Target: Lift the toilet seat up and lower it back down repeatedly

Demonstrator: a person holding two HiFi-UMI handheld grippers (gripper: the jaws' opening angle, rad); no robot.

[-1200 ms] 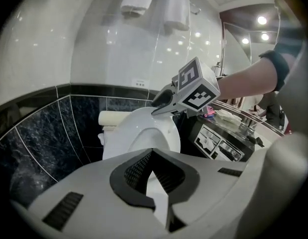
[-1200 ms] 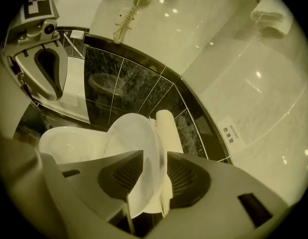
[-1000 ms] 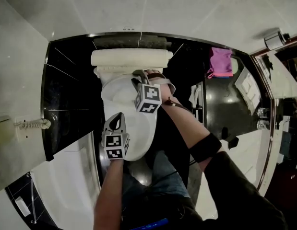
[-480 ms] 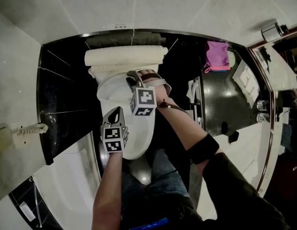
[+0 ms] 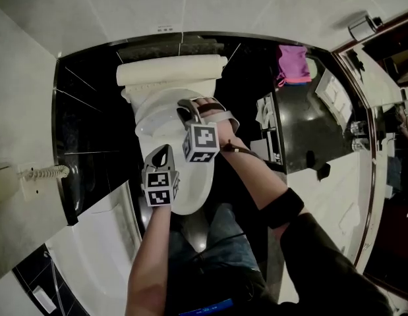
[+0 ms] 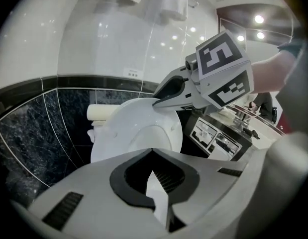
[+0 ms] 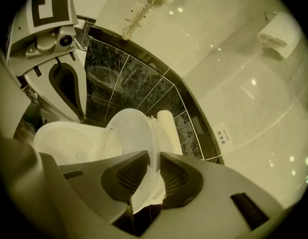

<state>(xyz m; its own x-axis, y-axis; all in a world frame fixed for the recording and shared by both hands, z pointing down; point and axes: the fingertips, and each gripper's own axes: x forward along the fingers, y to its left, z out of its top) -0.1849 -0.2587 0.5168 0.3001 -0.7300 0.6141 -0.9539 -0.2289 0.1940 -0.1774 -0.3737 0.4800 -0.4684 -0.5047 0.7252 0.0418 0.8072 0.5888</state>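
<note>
Bathroom: toilet seat [image 7: 133, 133] pinched in right tool [image 7: 153, 163], jaws just closing.

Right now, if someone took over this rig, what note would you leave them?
Right claw: has just been closing; now clamps the raised toilet seat by its rim, between the pads.
Left claw: shut, empty, hovering near the front of the bowl.
Done: seat lifted off the bowl.
To do: lower it, then repeat; cycle count unknown.
</note>
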